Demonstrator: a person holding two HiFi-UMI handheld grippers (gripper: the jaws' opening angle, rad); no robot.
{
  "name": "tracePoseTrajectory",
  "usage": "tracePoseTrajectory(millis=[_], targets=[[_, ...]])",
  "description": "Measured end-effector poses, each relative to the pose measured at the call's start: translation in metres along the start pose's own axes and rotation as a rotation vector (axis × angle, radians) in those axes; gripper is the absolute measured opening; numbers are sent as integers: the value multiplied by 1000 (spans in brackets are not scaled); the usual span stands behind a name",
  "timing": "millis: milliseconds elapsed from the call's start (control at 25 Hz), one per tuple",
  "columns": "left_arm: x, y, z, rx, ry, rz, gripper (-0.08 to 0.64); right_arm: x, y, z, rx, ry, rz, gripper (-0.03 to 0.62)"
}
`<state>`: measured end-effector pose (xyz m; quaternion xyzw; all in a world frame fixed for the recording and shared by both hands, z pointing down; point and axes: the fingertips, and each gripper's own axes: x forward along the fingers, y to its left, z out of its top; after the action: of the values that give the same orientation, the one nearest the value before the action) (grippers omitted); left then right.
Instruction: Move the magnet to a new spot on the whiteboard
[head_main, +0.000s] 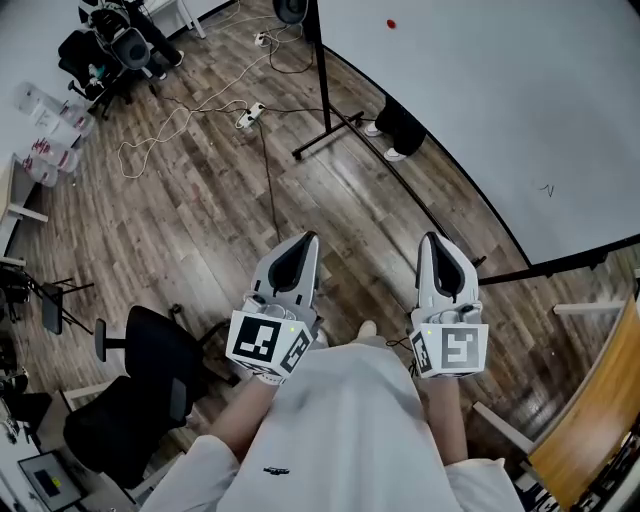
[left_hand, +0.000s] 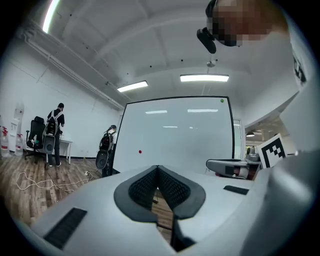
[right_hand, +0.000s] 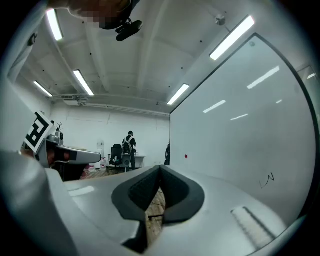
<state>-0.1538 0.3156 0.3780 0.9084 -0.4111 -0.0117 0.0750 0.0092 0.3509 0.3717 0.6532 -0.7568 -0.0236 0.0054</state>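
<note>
Wood-plank floor fills the head view, and the whiteboard stands on its frame along the right. 1 small red magnet sits on the far part of the board, well apart from both claws. I have the left claw and the right claw level and side by side over the floor. In each gripper view the 2 jaws meet at the tips with nothing between them, so both claws are closed and empty. The magnet shows ahead as a red dot on the board. My reading is that no part of the task is done: the approach to the board, opening 1 claw, the grip on the magnet and its placement at a new spot are all left.
</note>
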Motion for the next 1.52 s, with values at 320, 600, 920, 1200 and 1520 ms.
tracePoseTrajectory(millis=[320,600,920,1200,1520], targets=[[18,-20,1,33,-11,19,6,-4,-25,2,-1,-33,23,10],[39,-43,-2,48,-29,40,6,-9,-54,-11,13,-43,74,11],[60,-41,0,48,-22,66,6,15,-74,-14,22,-40,99,11],[105,-5,2,33,-18,76,6,69,-87,-21,24,-32,101,11],[183,79,17,20,-1,53,6,182,-88,-20,30,-15,74,11]])
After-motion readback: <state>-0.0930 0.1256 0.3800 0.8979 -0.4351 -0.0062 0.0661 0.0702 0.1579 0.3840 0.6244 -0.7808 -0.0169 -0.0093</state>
